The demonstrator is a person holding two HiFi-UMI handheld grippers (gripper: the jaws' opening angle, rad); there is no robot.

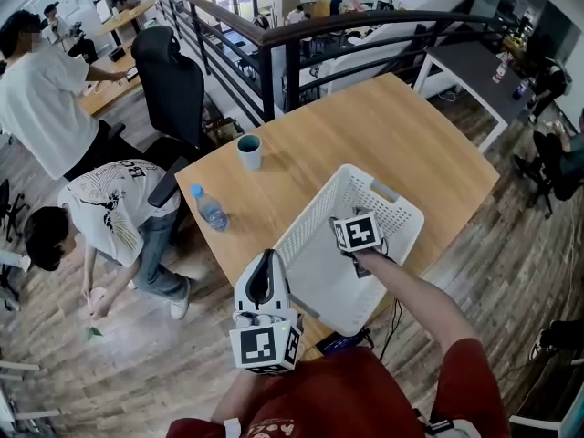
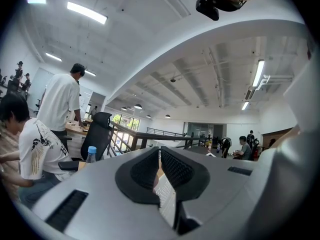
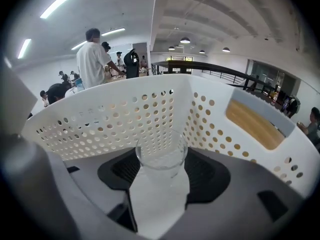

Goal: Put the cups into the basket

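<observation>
A white perforated basket [image 1: 401,206] stands on the wooden table [image 1: 383,135] at the near right. My right gripper [image 1: 350,230] reaches down into it, shut on a clear glass cup [image 3: 161,156]. In the right gripper view the cup sits upright between the black pads [image 3: 210,176], with the basket wall [image 3: 100,119] close behind it. A teal cup [image 1: 248,151] stands alone on the table, further back and to the left. My left gripper [image 1: 262,277] hovers by the table's near edge, left of the basket; its jaws are together with nothing in them [image 2: 159,171].
A water bottle with a blue cap [image 1: 210,208] stands near the table's left edge. A black office chair [image 1: 173,85] and a dark railing [image 1: 274,53] lie behind the table. One person crouches on the floor [image 1: 109,217] at the left; another stands by a desk.
</observation>
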